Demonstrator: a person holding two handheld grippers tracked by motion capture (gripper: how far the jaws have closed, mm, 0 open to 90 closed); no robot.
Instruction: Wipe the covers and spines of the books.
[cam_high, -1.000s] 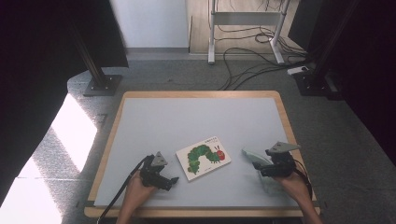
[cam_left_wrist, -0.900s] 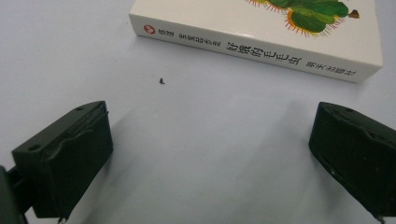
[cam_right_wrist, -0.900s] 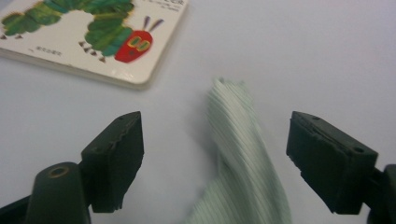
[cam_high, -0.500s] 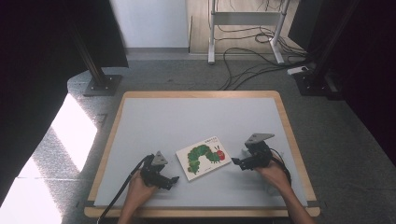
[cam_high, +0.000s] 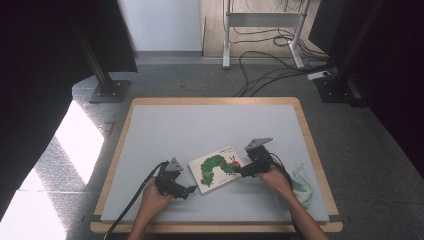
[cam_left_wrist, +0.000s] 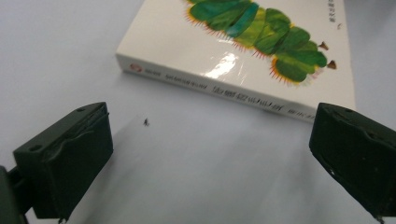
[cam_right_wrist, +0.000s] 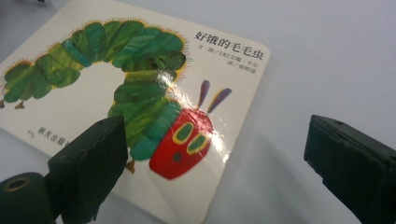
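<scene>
The glossy white caterpillar picture book (cam_high: 218, 168) lying flat between both grippers is being approached: right gripper (cam_right_wrist: 215, 163), jaws just widened, straddles its corner; left gripper (cam_left_wrist: 210, 158) gapes empty beside its spine, so closing on an edge is judged next.

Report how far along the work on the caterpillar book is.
Done: both grippers are at the book, which lies flat and closed on the table. In hand: the right gripper, jaws just opened wide, has one jaw over the cover's edge, not gripping. The left gripper waits open by the spine. Left: any grip, lift or opening.
</scene>
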